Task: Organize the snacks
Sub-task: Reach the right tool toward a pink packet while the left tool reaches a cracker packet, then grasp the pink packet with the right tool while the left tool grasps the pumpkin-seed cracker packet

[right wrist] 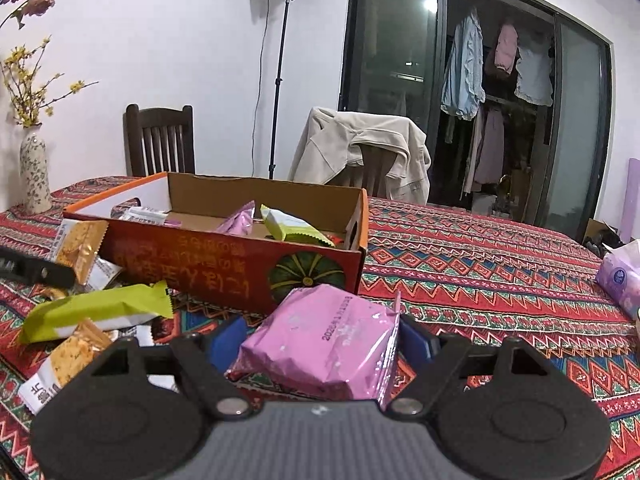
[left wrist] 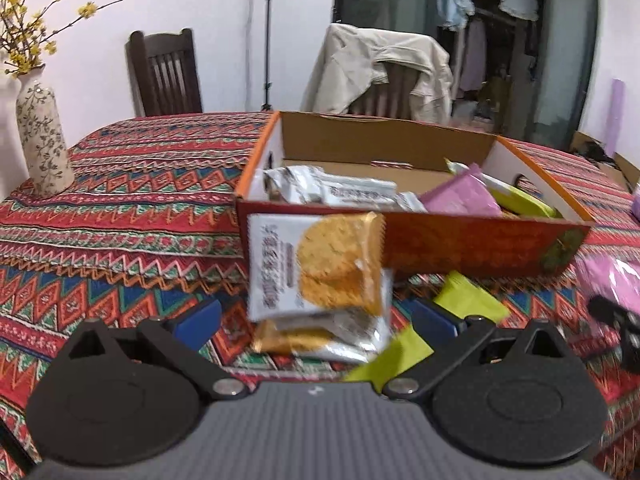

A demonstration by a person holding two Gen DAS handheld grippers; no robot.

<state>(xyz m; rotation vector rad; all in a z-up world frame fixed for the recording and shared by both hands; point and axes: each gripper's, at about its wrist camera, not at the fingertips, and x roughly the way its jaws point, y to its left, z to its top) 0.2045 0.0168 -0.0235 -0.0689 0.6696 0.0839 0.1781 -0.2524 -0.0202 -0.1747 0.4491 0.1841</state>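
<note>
An open cardboard box (left wrist: 460, 248) (right wrist: 200, 264) with red sides stands on the patterned tablecloth and holds silver, pink and green snack packets. My right gripper (right wrist: 322, 340) is shut on a pink packet (right wrist: 324, 340), held just in front of the box. My left gripper (left wrist: 316, 320) is open. Between its spread blue pads, touching neither, a white and orange cracker packet (left wrist: 316, 264) (right wrist: 80, 248) stands upright against the box's front left corner, on top of other packets. A green packet (right wrist: 100, 308) (left wrist: 468, 300) lies on the cloth between the two grippers.
A flowered vase (left wrist: 42, 140) (right wrist: 34, 176) stands at the table's far left. A purple tissue pack (right wrist: 622, 276) sits at the right edge. Two chairs stand behind the table, one (right wrist: 360, 152) draped with a beige jacket. More cracker packets (right wrist: 68, 356) lie at front left.
</note>
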